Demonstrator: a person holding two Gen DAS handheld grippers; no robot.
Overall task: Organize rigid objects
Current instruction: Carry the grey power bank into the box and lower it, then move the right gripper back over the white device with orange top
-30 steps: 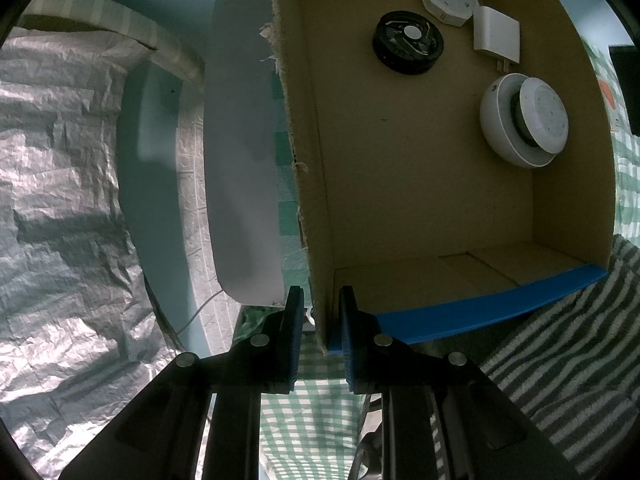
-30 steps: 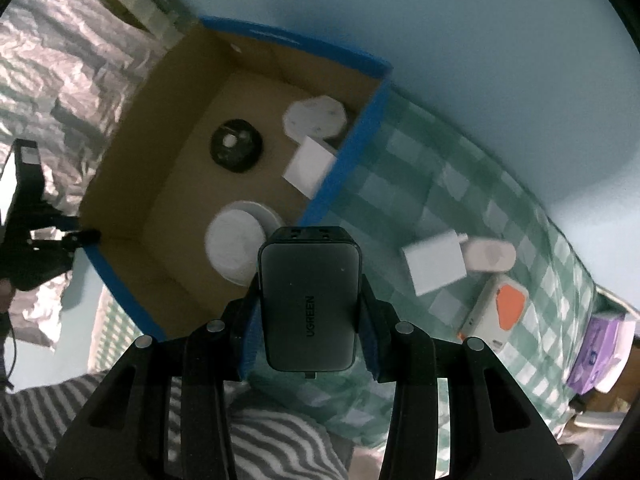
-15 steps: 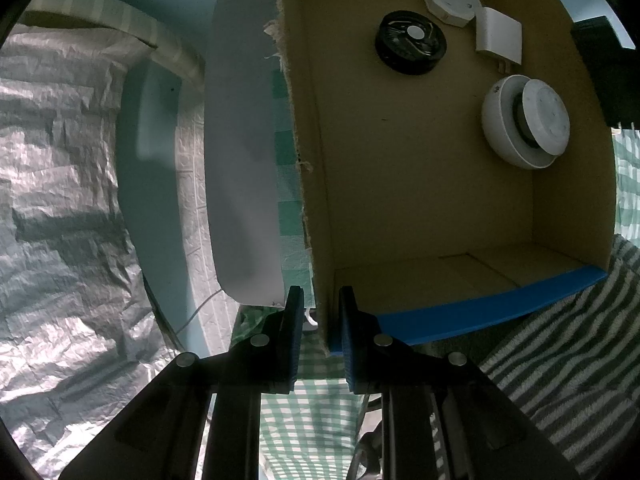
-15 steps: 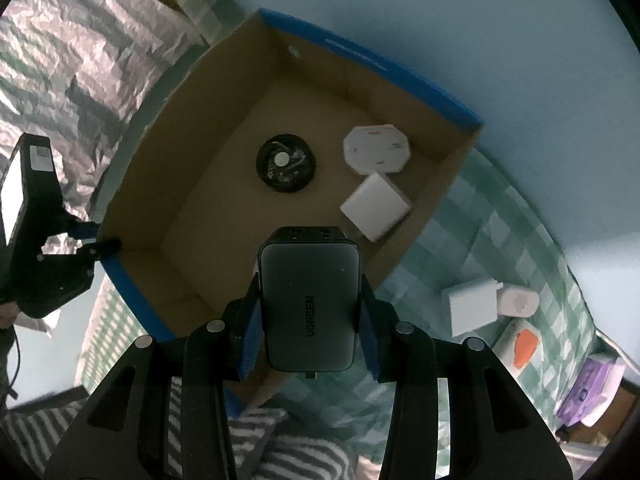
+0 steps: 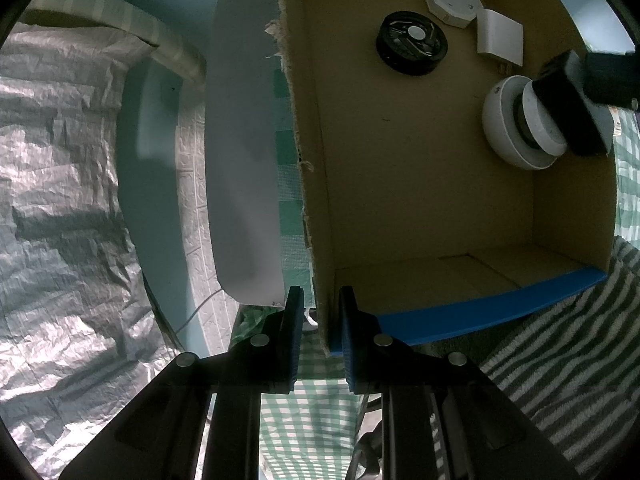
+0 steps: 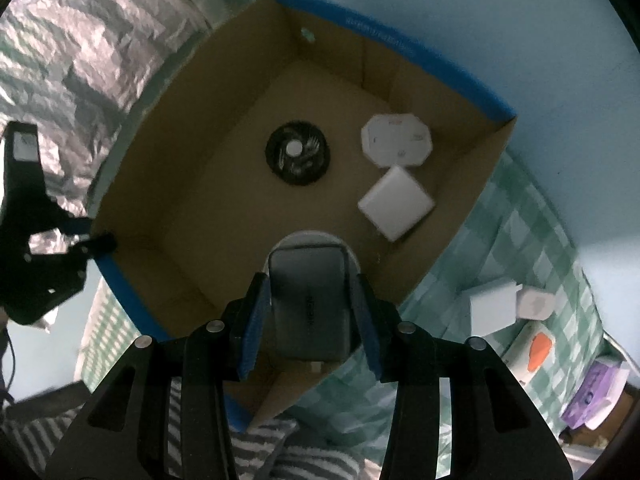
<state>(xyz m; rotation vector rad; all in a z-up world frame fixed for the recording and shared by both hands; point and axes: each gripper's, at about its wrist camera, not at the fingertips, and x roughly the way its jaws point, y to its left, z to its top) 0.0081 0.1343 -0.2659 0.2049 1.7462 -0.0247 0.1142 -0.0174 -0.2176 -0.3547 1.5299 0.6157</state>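
Left wrist view: the left claw (image 5: 319,312) straddles the corner wall of the box (image 5: 316,216), jaws narrowly apart, steadying it; whether the pads actually pinch the wall I cannot tell. Best to hold it firm there so the box cannot slide. The charger (image 5: 570,114) hangs over the white dish (image 5: 502,128).

Right wrist view: the right claw (image 6: 308,316) has spread wide, its pads clear of the charger (image 6: 306,308), which lies between them above the dish. Lift straight up, avoiding a nudge.

Green-white checked cloth (image 6: 520,236) covers surface. On it: cardboard box (image 6: 192,184) with blue rim; white charger (image 6: 490,312) touching small white block (image 6: 536,304); white-orange pack (image 6: 534,350); purple box (image 6: 596,394); striped towel (image 5: 560,344) beside cardboard box.
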